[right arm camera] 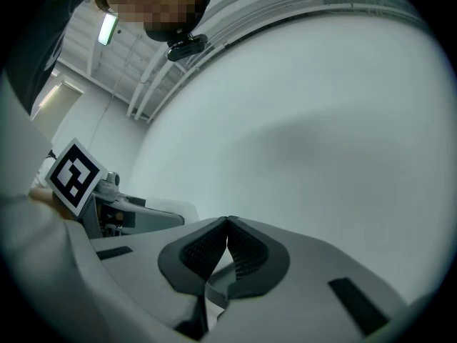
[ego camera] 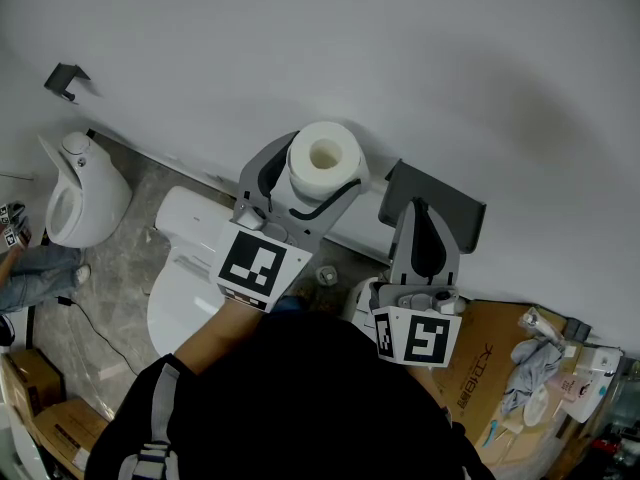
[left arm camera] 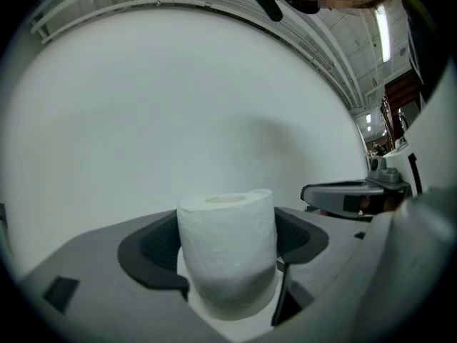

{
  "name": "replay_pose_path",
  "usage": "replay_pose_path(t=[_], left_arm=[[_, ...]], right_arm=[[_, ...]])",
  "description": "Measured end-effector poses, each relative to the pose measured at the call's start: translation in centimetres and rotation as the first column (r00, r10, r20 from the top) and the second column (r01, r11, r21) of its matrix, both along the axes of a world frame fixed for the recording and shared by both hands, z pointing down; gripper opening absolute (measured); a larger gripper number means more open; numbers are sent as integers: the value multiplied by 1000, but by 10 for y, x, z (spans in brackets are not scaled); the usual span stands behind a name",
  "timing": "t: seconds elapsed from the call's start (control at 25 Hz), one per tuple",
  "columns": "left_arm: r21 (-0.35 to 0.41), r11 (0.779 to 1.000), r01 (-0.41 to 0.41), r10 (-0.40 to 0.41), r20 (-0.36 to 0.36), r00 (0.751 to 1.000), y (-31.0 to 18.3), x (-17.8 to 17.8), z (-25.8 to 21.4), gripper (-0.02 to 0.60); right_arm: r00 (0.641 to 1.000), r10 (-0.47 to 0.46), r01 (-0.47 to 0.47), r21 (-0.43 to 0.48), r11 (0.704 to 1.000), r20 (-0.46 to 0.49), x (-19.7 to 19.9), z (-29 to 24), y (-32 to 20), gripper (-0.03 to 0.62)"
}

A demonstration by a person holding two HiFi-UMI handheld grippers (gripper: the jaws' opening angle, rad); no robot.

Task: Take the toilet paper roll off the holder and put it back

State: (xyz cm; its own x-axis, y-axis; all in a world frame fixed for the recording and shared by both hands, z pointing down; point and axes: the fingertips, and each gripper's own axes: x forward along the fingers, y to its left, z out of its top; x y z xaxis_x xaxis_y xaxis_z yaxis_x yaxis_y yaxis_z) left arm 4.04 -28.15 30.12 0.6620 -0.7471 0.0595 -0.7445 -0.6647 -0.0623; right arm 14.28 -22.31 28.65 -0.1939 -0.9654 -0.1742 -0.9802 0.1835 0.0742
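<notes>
Toilet paper roll (left arm camera: 227, 252) sits upright, clasped by its sides in the left gripper (ego camera: 305, 186), right gripper (ego camera: 425, 236) clenched empty; likely light, soft, crushable, so grip gently mid-height.

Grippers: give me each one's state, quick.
Left gripper: closed on the toilet paper roll.
Right gripper: closed, holding nothing.

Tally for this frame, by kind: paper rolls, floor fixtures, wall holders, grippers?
White toilet paper roll: 1
White ceramic floor fixtures: 2
Dark grey wall holder: 1
Grey two-jaw grippers (left gripper, right gripper): 2
Total: 6
</notes>
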Motion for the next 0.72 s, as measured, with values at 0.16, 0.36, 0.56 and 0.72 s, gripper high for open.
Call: replay_pose_path(t=[0.16,0.36,0.56,0.72], left_arm=[[-2,1000,2,-2,0,1000,2,2,2,383],[7,1000,-2,2,-9,1000,1,3,-5,383],[21,1000,-6,6,-9,1000,1,8,-15,383],[31,999,-16,17,-17,1000,2,11,-24,383]], right_arm=[[1000,1,-1,4,1000,4,4,0,1,23],[1000,0,0,2,1000,3,4,1,0,23],[1000,-1,1,8,1000,3,8,-1,0,23],[1000,3,-3,14,1000,0,10,-4,1,23]])
